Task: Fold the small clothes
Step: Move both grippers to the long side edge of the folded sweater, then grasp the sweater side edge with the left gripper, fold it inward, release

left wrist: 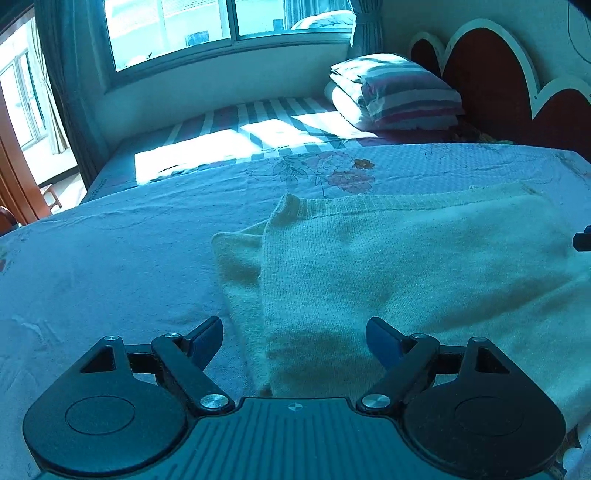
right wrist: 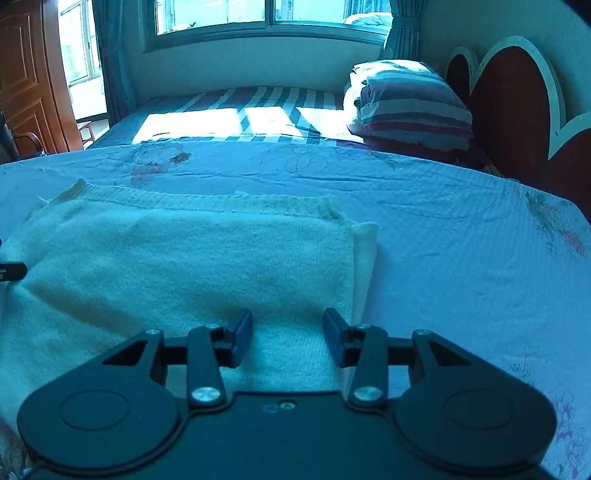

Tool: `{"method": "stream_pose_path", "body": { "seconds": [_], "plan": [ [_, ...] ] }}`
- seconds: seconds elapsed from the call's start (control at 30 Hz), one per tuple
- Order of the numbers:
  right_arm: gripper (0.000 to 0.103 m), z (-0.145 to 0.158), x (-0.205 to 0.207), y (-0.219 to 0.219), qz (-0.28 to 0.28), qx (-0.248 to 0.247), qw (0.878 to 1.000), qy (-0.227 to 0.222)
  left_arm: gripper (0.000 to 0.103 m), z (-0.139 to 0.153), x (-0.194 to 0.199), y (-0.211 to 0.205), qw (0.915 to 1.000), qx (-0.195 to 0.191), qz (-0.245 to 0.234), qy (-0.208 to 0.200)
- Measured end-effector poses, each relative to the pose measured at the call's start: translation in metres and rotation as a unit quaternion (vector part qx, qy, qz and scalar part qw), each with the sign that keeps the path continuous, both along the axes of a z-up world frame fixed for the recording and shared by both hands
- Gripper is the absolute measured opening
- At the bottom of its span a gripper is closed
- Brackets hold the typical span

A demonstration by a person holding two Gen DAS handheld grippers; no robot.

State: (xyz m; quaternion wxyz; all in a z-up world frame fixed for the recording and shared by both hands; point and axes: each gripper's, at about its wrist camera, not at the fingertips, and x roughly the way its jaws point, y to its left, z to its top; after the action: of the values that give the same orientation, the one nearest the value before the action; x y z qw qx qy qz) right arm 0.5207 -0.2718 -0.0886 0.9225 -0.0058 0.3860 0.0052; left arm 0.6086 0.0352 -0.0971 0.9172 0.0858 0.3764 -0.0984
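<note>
Lying mid-bed, the knit sweater [left wrist: 388, 258] looks already folded once, sleeves tucked under at both sides, while the left gripper [left wrist: 294, 341] and right gripper [right wrist: 287, 334] hover spread and empty over its near edge, likely one fold left.

Daylight from the wide glass window [left wrist: 229, 33] throws blown-out glare patches onto the striped bedsheet [left wrist: 258, 118] just below it; both views look blue-tinted, with fisheye-bent edges.
</note>
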Motion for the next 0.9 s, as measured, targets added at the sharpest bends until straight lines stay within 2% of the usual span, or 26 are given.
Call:
{"method": "stream_pose_path", "body": {
  "seconds": [0.03, 0.1, 0.17, 0.3, 0.33, 0.4, 0.43, 0.5, 0.53, 0.57, 0.63, 0.7, 0.8, 0.87, 0.9],
  "plan": [
    [0.044, 0.009, -0.009, -0.003, -0.001, 0.012, 1.000, -0.022, 0.084, 0.002, -0.012, 0.011, 0.9999, -0.010, 0.003, -0.001],
    [0.058, 0.022, -0.029, -0.011, -0.005, 0.034, 0.998, -0.049, 0.084, 0.000, -0.032, 0.028, 0.9994, -0.026, 0.021, 0.007],
    [0.058, 0.025, -0.052, -0.019, -0.011, 0.047, 0.997, -0.060, 0.084, -0.007, -0.055, 0.043, 0.9980, -0.052, 0.034, 0.016],
    [0.049, 0.013, -0.086, -0.024, -0.014, 0.063, 0.996, -0.055, 0.084, -0.030, -0.078, 0.055, 0.9957, -0.063, 0.053, 0.042],
    [0.046, 0.006, -0.092, -0.022, -0.015, 0.064, 0.997, -0.040, 0.084, -0.032, -0.083, 0.055, 0.9967, -0.060, 0.048, 0.028],
    [0.040, -0.010, -0.096, -0.018, -0.023, 0.052, 0.998, -0.003, 0.084, -0.033, -0.086, 0.056, 0.9971, -0.058, 0.041, 0.026],
    [0.039, -0.017, -0.099, -0.014, -0.024, 0.039, 0.999, -0.001, 0.084, -0.031, -0.084, 0.059, 0.9964, -0.068, 0.041, 0.032],
    [0.039, -0.011, -0.101, -0.009, -0.042, 0.029, 0.999, 0.007, 0.084, -0.026, -0.080, 0.068, 0.9920, -0.120, 0.020, 0.031],
    [0.039, -0.004, -0.104, -0.009, -0.053, 0.038, 0.998, 0.003, 0.084, -0.026, -0.075, 0.073, 0.9880, -0.149, 0.014, 0.038],
    [0.045, 0.007, -0.110, -0.009, -0.061, 0.050, 0.997, -0.021, 0.081, -0.027, -0.067, 0.078, 0.9831, -0.175, 0.017, 0.050],
    [0.047, 0.020, -0.116, -0.005, -0.062, 0.054, 0.996, -0.048, 0.070, -0.031, -0.052, 0.087, 0.9729, -0.220, 0.016, 0.071],
    [0.048, 0.026, -0.116, -0.011, -0.081, 0.067, 0.993, -0.053, 0.068, -0.033, -0.036, 0.092, 0.9645, -0.248, 0.012, 0.089],
    [0.048, 0.029, -0.115, -0.028, -0.146, 0.084, 0.984, -0.055, 0.068, -0.039, -0.015, 0.100, 0.9491, -0.294, 0.014, 0.112],
    [0.049, 0.032, -0.119, -0.035, -0.169, 0.095, 0.979, -0.062, 0.068, -0.046, 0.001, 0.106, 0.9342, -0.332, 0.007, 0.131],
    [0.050, 0.033, -0.120, -0.035, -0.173, 0.096, 0.978, -0.065, 0.068, -0.052, 0.012, 0.108, 0.9205, -0.361, -0.001, 0.150]
  ]
}}
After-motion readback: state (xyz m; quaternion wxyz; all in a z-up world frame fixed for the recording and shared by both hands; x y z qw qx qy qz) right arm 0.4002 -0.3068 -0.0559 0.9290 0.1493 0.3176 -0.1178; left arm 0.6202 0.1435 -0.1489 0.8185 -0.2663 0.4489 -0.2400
